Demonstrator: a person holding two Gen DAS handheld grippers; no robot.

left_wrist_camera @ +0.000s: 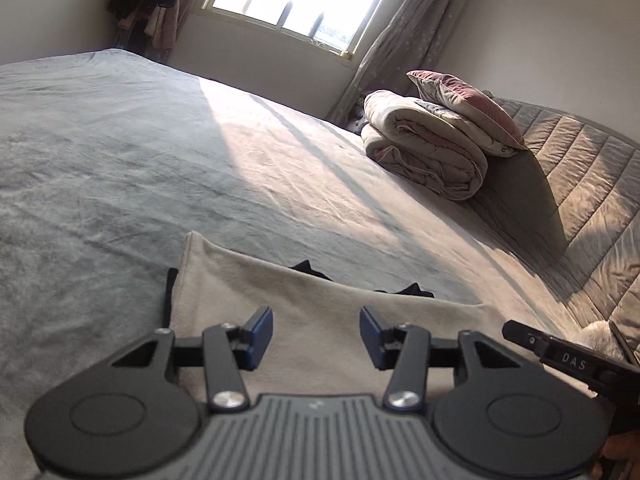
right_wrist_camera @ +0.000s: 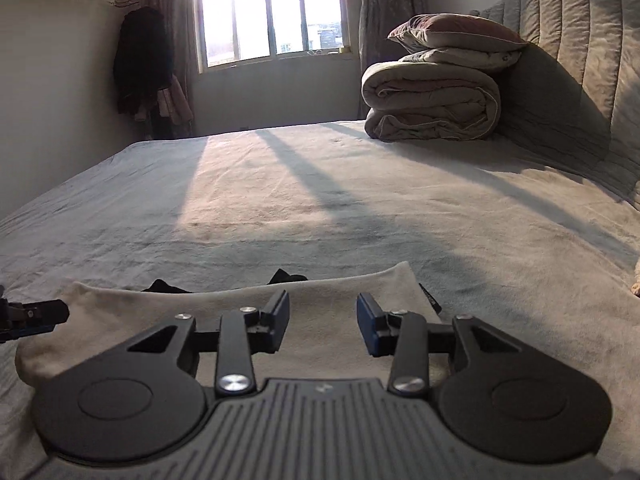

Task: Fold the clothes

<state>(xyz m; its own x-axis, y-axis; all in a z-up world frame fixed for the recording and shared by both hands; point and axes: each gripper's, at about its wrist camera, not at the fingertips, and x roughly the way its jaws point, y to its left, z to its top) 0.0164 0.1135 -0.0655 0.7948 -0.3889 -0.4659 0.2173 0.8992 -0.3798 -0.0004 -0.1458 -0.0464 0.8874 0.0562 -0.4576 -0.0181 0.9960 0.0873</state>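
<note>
Plainly, both tools hang over one garment on a bed.

Left gripper [left_wrist_camera: 316,334]: jaws apart, blue pads facing each other with nothing between them; pale cloth shows through the gap. It sits just above the near part of the garment, and whether any part touches the fabric I cannot tell.

Right gripper [right_wrist_camera: 323,322]: jaws likewise apart, nothing pinched, only cloth seen beyond the gap. Its tip also shows at the right edge of the left wrist view (a black bar lettered "DAS").

Cream garment [left_wrist_camera: 304,300]: lying flat on the bed close under both grippers, its far edge running as a fairly straight fold line; one corner [right_wrist_camera: 404,270] reaches just past the right gripper.

Black cloth [right_wrist_camera: 286,276]: small dark points poke out from beneath the garment's far edge, and a dark strip lies along its side (what sort of piece it is cannot be made out).

Bed sheet [right_wrist_camera: 320,200]: grey, lightly creased, crossed by a broad patch of sunlight with bar shadows.

Folded quilt [right_wrist_camera: 432,100]: stacked at the far right end of the bed, well apart from the garment, against the padded headboard [right_wrist_camera: 580,60].

Pillow [right_wrist_camera: 456,34]: resting on top of the quilt.

Window [right_wrist_camera: 272,12]: bright, behind the bed, curtains at both sides.

Dark clothing [right_wrist_camera: 140,60]: hanging by the far left wall.
</note>
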